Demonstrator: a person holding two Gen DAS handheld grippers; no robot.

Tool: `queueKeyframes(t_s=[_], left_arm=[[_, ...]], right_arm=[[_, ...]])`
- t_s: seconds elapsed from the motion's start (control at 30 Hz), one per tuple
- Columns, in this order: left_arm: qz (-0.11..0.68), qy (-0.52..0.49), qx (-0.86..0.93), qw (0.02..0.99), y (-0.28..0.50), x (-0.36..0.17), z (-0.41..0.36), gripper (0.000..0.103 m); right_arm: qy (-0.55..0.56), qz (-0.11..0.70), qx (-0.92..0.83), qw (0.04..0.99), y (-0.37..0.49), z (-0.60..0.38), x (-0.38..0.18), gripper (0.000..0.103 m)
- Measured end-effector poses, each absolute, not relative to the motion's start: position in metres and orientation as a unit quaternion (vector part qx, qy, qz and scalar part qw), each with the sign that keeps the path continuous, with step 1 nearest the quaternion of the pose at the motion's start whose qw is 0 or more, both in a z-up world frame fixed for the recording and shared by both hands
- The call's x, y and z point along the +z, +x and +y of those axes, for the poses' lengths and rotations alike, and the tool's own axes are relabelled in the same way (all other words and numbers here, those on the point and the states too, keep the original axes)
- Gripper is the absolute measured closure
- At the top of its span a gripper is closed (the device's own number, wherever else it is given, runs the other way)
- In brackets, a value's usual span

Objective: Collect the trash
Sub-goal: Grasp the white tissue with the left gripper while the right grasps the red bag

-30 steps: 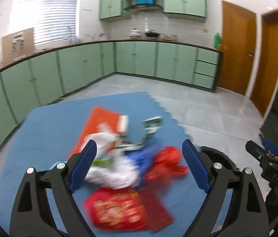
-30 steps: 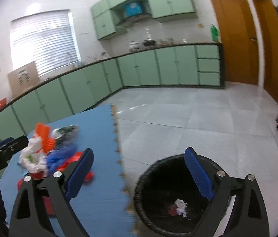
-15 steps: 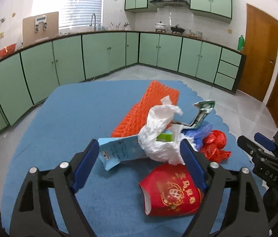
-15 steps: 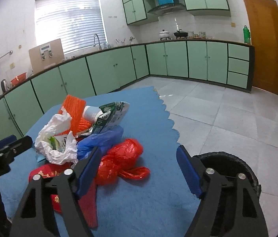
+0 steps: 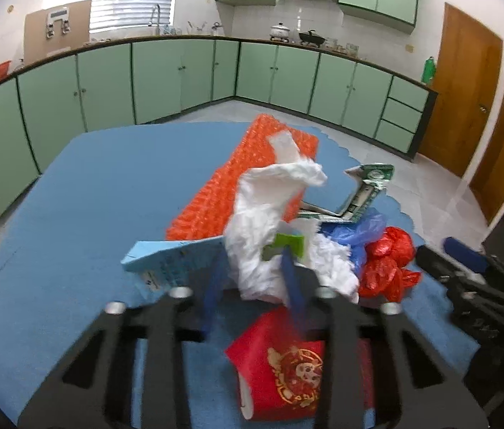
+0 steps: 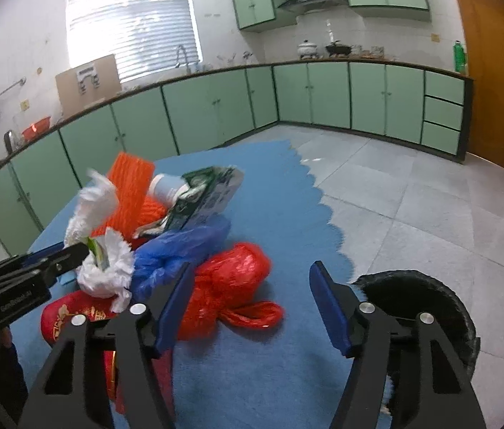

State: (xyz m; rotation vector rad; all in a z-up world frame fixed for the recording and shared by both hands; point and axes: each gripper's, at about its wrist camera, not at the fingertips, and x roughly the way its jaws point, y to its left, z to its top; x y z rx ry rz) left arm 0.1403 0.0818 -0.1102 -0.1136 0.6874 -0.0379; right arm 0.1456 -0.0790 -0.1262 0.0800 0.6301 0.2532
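Note:
A pile of trash lies on a blue foam mat [image 5: 91,214]. It holds a white plastic bag [image 5: 266,221], an orange bubble sheet [image 5: 244,178], a light blue carton [image 5: 169,261], a red paper cup [image 5: 280,368], a blue bag [image 5: 359,232] and a green-and-white carton [image 5: 366,186]. My left gripper [image 5: 252,282] is closing, its blue pads pinching the white bag's lower part. My right gripper [image 6: 252,293] is closing too. The red plastic bag [image 6: 230,279] sits between its fingers, against the left finger and apart from the right one.
A black trash bin [image 6: 420,307] stands on the tiled floor just off the mat's scalloped edge, at my right gripper's right side. Green cabinets [image 5: 108,89] line the walls behind. Two wooden doors [image 5: 466,89] are at the far right.
Both grippers came in lower and closer to the pile. The left jaws went from wide open to pinched on the white bag. The right jaws narrowed around the red bag.

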Motion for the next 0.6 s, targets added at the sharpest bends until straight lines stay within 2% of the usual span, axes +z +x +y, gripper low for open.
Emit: queueKeyframes(t_s=[0.23, 0.33, 0.37, 0.4, 0.6], left_arm=[[0.341, -0.055, -0.019, 0.938, 0.141, -0.116, 0.083, 0.088], [0.341, -0.052, -0.018, 0.938, 0.142, -0.117, 0.084, 0.090], [0.341, -0.053, -0.019, 0.938, 0.142, -0.117, 0.084, 0.090], [0.342, -0.053, -0.019, 0.938, 0.142, -0.117, 0.085, 0.090], [0.334, -0.060, -0.020, 0.940, 0.140, -0.113, 0.092, 0.093]], right_arm=[[0.035, 0.343, 0.129, 0.930, 0.164, -0.067, -0.142, 0.043], [0.036, 0.355, 0.144, 0.923, 0.168, -0.066, -0.144, 0.056], [0.037, 0.357, 0.154, 0.920, 0.168, -0.066, -0.145, 0.067], [0.038, 0.357, 0.158, 0.920, 0.168, -0.066, -0.144, 0.073], [0.043, 0.335, 0.161, 0.927, 0.159, -0.072, -0.133, 0.077]])
